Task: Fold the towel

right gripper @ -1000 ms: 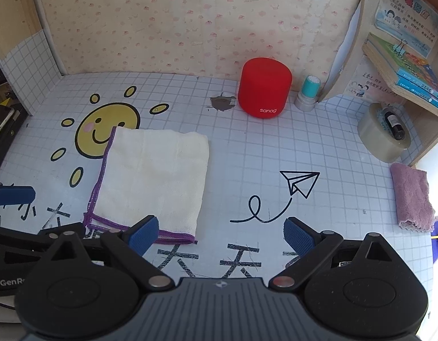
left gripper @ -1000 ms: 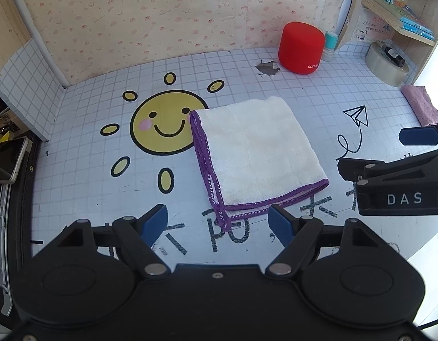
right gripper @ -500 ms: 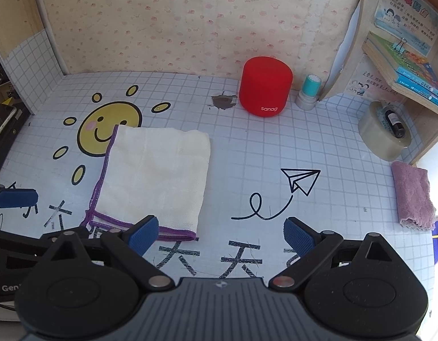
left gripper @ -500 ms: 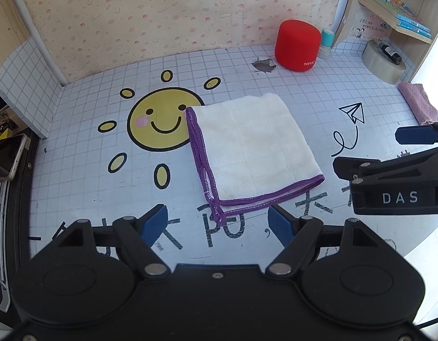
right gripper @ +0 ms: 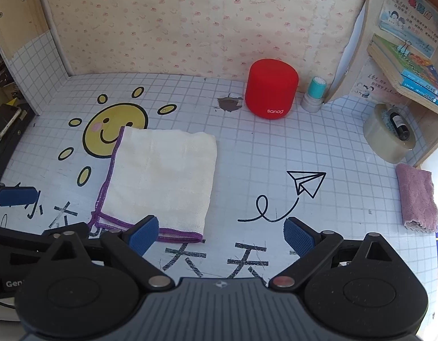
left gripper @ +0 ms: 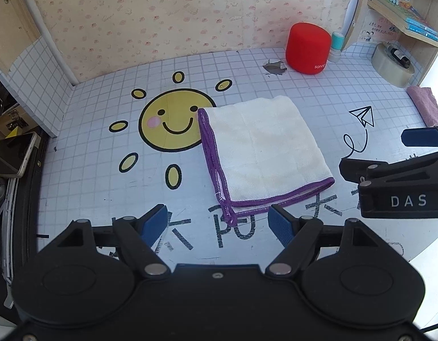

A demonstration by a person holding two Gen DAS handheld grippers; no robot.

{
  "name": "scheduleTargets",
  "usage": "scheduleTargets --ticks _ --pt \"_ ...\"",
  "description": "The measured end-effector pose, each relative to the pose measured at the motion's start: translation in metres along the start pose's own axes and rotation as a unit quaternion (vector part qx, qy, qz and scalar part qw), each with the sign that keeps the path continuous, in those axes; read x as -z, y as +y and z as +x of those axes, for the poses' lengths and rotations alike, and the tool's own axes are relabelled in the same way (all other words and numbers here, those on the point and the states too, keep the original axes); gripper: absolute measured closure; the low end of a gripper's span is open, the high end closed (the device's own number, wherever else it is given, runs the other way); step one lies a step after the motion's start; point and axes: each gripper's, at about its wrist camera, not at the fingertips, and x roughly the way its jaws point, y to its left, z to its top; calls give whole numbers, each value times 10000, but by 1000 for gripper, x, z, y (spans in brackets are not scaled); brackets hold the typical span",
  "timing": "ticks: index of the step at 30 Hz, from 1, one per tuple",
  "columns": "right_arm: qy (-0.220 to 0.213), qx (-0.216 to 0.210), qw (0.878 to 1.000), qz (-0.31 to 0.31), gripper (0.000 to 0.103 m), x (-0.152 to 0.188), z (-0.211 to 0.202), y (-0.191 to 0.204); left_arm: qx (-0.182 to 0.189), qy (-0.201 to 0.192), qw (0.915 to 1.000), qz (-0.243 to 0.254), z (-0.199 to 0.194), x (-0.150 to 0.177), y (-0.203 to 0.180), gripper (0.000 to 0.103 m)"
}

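Note:
A cream towel (left gripper: 261, 150) with purple stitched edges lies folded into a flat rectangle on the tiled table, partly over a sun drawing. In the right wrist view the same towel (right gripper: 162, 179) lies left of centre. My left gripper (left gripper: 217, 223) hovers open just short of the towel's near purple corner, nothing between its blue pads. My right gripper (right gripper: 220, 234) is open too, off the towel's near right corner, its left pad in front of the hem. The right gripper (left gripper: 400, 182) also shows at the right edge of the left wrist view.
A red cylinder speaker (right gripper: 271, 92) and a small teal-capped bottle (right gripper: 314, 93) stand at the back wall. A tape roll (right gripper: 388, 136) and a folded pink cloth (right gripper: 416, 196) lie at the right under a wooden shelf with books. A phone (left gripper: 13, 153) lies off the table's left edge.
The towel lies just as before. In both wrist views the scene has drifted only slightly; both grippers stay open and in place.

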Motion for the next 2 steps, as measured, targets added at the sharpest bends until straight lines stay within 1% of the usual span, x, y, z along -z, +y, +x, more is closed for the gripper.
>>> scheduleTargets --ticks 2 --pt "-14 -18 10000 1 8 0 -1 0 40 48 10000 -20 1 0 1 24"
